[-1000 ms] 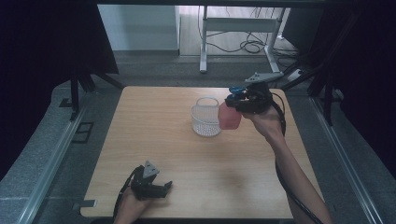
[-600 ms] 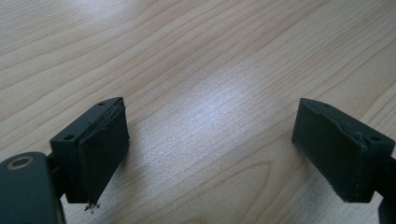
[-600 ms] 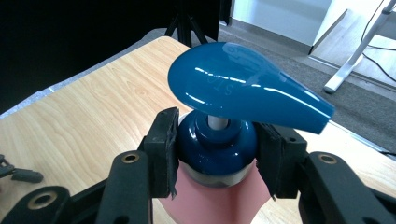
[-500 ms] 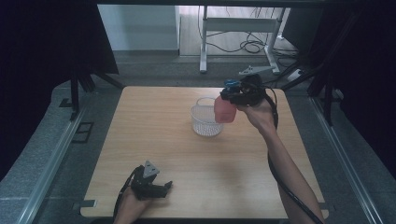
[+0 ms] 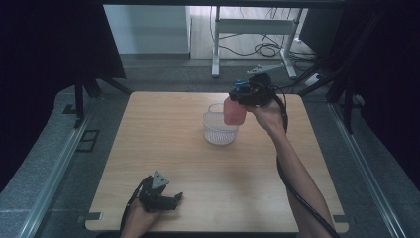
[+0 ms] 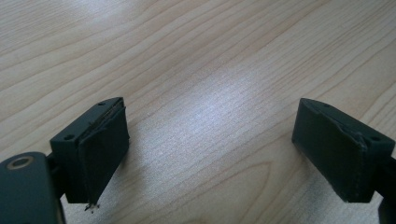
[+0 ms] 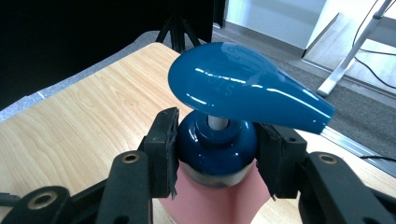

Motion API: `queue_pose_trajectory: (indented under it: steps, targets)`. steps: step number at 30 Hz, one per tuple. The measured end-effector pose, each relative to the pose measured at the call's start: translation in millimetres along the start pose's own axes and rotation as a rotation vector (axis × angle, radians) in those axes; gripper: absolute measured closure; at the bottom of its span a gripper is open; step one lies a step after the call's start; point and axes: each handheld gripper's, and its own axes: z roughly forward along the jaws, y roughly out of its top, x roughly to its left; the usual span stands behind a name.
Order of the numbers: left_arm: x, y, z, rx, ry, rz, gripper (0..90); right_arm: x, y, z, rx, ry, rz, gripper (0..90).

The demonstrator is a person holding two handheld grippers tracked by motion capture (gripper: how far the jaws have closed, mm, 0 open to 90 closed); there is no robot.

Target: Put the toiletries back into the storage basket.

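A pink pump bottle [image 5: 233,111] with a blue pump head [image 7: 243,86] hangs in the air, upright, over the right rim of a white mesh basket [image 5: 218,130] on the wooden table [image 5: 163,144]. My right gripper [image 5: 240,95] is shut on the bottle's blue collar [image 7: 217,144], one pad pressing on each side. My left gripper [image 5: 174,197] rests near the table's front edge at the left, jaws wide open with bare wood between the pads [image 6: 102,140].
Beyond the table's far edge stands a white metal frame [image 5: 252,29] with cables on the floor. Dark curtains hang on both sides. Grey rails [image 5: 54,168] run along the table's left and right.
My right gripper has carried the pink bottle leftward, from beside the basket's right side to over its right rim. The left gripper has stayed where it was.
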Motion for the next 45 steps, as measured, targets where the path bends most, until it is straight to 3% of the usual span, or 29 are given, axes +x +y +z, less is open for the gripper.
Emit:
queue_pose_trajectory:
  steps: [20,45]
  targets:
    - [-0.3,0.0,0.1,-0.001,0.000,-0.003,10.4,5.5,-1.1,33.1,0.015,0.012,-0.017,52.9]
    - [-0.2,-0.1,-0.1,0.001,0.001,-0.002,10.4,7.8,-21.3,64.9,0.051,0.026,-0.017,52.9]
